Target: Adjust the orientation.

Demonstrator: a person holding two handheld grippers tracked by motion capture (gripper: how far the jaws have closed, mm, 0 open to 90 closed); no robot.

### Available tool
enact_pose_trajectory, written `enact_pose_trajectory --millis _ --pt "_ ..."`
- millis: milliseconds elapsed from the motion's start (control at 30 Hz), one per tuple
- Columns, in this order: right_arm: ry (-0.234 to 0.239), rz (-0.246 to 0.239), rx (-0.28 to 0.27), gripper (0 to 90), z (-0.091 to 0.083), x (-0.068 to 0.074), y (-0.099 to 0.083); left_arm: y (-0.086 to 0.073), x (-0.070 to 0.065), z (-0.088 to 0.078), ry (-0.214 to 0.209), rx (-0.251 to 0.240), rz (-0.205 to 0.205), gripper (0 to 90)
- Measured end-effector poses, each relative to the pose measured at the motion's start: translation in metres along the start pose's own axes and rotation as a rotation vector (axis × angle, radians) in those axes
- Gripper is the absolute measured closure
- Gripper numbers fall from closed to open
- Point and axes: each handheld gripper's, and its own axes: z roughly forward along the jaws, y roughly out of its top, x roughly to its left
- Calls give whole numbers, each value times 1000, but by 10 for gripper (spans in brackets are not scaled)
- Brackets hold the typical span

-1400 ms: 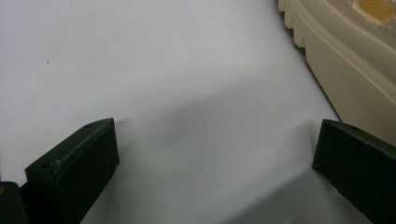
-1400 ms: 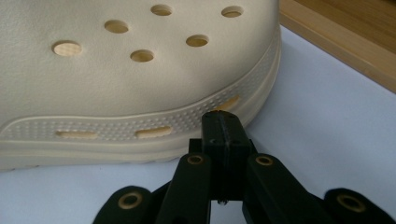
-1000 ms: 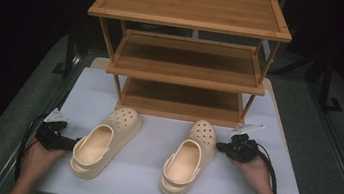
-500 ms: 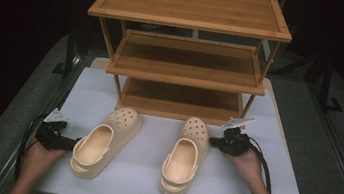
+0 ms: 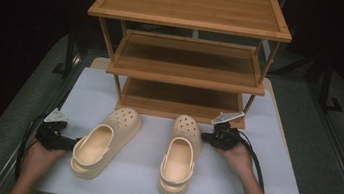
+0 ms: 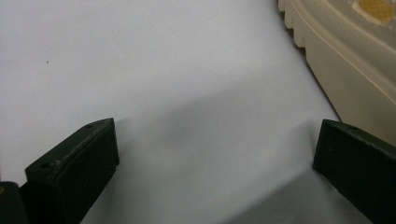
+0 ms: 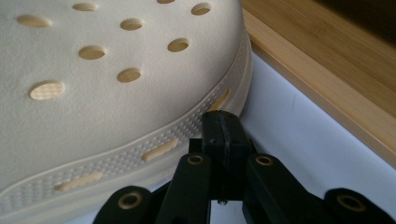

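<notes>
Two cream perforated clogs upright on white counter: left clog [image 5: 103, 142] angled, right clog [image 5: 180, 154] straight, toes toward rack.

The left tool [image 6: 215, 163] is holding its jaws wide apart over the white surface [image 6: 163, 70], a cream clog's sole [image 6: 345, 79] lying at far right.

A three-tier wooden shelf rack [image 5: 186, 48] stands at the far side of a white tabletop [image 5: 268, 190]. Grey floor [image 5: 334, 148] flanks it; the room behind is dark.

no readable text, labels, brands or numbers, none on cream foam clogs [image 5: 180, 154], none on three-tier bamboo rack [image 5: 191, 9]
</notes>
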Motion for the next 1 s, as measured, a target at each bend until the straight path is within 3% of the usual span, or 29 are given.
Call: enact_pose_trajectory --millis 833,1000 --pt "54 -33 2 899 36 17 36 0 0 0 -1 0 0 0" --pt "63 -58 1 899 45 23 45 0 0 0 -1 1 1 0"
